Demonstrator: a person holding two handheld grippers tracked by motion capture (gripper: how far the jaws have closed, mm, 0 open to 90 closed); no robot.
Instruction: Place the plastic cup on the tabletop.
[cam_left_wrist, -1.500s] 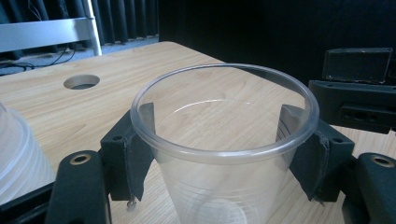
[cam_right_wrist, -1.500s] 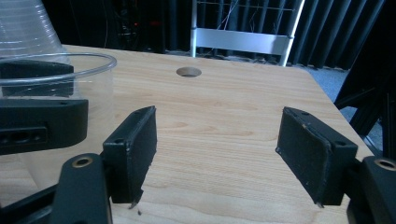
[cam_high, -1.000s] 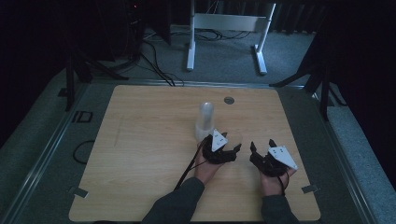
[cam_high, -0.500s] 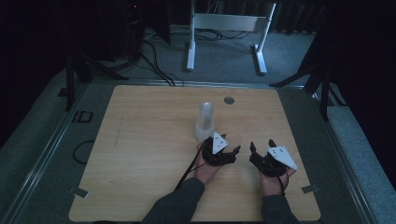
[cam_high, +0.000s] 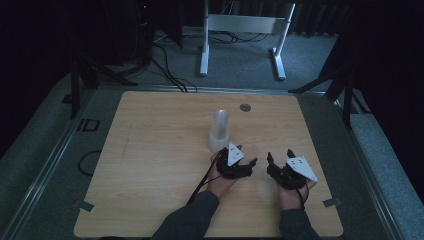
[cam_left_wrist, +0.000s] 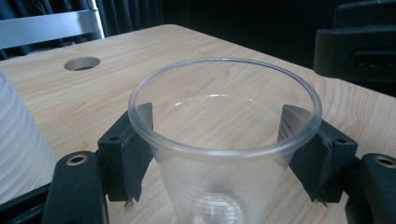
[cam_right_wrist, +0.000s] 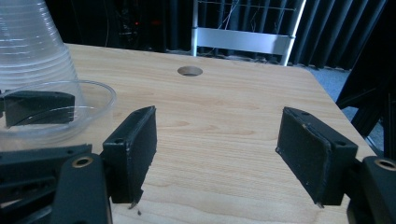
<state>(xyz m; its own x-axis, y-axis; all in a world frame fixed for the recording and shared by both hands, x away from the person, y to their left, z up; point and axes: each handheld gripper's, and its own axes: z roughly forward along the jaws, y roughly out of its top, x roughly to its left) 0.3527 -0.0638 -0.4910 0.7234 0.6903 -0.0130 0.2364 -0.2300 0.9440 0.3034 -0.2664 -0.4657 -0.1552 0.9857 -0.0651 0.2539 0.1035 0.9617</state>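
A clear plastic cup (cam_left_wrist: 224, 154) stands upright between the jaws of my left gripper (cam_left_wrist: 224, 126), whose pads press its wall on both sides just below the rim. In the high view that cup (cam_high: 248, 149) and left gripper (cam_high: 246, 154) sit right of a tall stack of clear cups (cam_high: 220, 131). The stack (cam_right_wrist: 32, 42) and the held cup (cam_right_wrist: 60, 109) also show at the left of the right gripper view. My right gripper (cam_high: 280, 155) rests to the right of the left one, open, with bare tabletop between its jaws (cam_right_wrist: 219, 135).
The wooden table (cam_high: 160, 165) has a round hole (cam_high: 244, 107) near its far edge. A white metal frame (cam_high: 240, 30) and cables lie on the floor beyond. The table's right edge runs close to my right gripper.
Almost nothing differs; both grippers stay in place near the front right of the table, with the left one beside the stack.
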